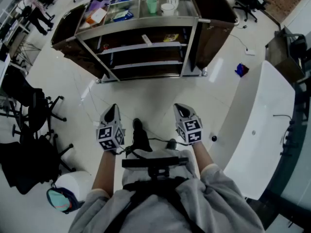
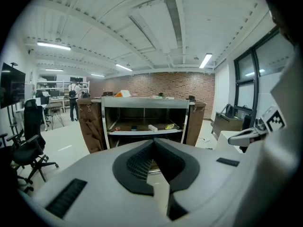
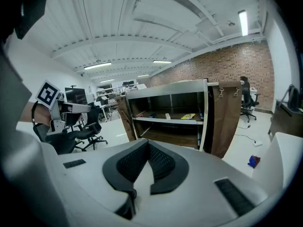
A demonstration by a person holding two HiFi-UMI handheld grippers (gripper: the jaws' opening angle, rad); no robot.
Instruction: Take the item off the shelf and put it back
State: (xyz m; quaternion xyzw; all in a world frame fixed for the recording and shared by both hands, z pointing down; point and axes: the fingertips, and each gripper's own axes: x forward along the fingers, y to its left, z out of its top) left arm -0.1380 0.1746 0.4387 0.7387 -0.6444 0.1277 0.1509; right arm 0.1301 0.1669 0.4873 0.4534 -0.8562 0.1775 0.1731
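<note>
We hold the left gripper [image 1: 113, 108] and right gripper [image 1: 181, 108] closed, gripping nothing, above the glossy white floor [image 1: 155, 93], facing a steel-framed brown shelf cart [image 1: 141, 48].

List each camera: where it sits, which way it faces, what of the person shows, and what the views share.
Head view: on the person's head, facing steeply down at floor and shelf cart; shows forearms, left gripper and right gripper.
Left gripper view: on the left gripper, facing along its shut jaws to the shelf cart; right gripper at right.
Right gripper view: on the right gripper, facing the shelf cart past shut jaws; left gripper at left.
Shared: all see the yellow packet.
</note>
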